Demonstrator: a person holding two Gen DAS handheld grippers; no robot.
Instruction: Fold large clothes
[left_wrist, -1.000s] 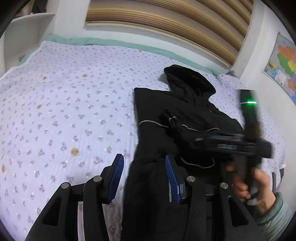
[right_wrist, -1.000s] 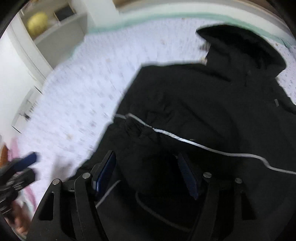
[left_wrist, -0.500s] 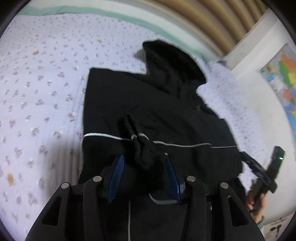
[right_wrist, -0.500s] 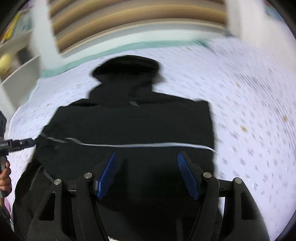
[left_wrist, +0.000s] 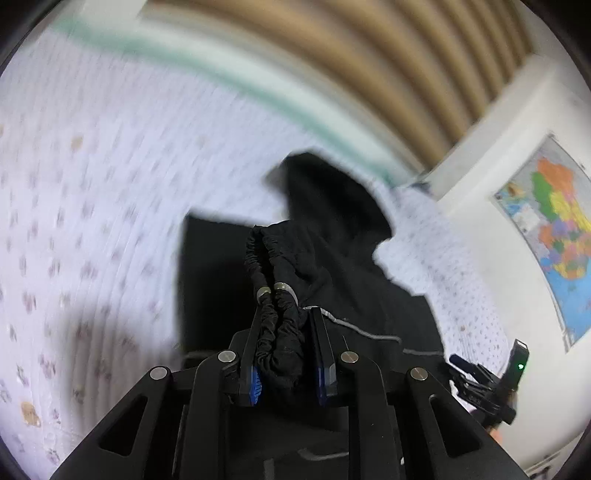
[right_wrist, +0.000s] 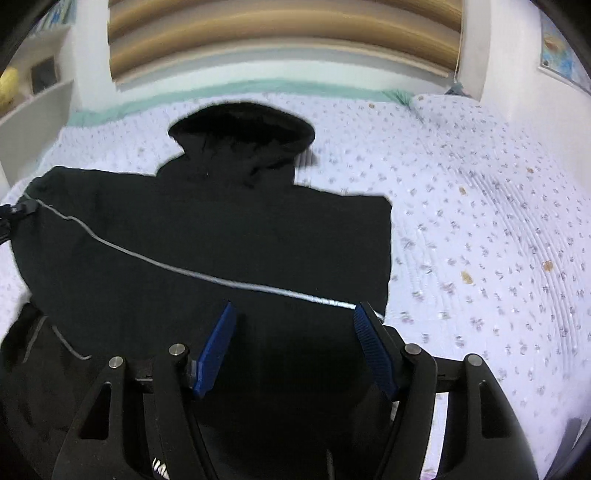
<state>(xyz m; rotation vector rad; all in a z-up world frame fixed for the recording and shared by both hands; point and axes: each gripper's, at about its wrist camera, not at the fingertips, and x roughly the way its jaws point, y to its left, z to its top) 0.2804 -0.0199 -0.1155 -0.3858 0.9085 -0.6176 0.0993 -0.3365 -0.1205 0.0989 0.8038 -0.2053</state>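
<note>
Your left gripper had its fingers clamped on the elastic cuff of a sleeve of the black hooded jacket, the gathered cuff sticking out past the fingertips. The jacket lay spread flat on the bed, on a lilac flowered sheet, its hood toward the headboard and a thin grey reflective stripe crossing its body. Your right gripper hung over the jacket's lower part with its blue-padded fingers wide apart, holding nothing. A map hung on the wall beside the bed.
</note>
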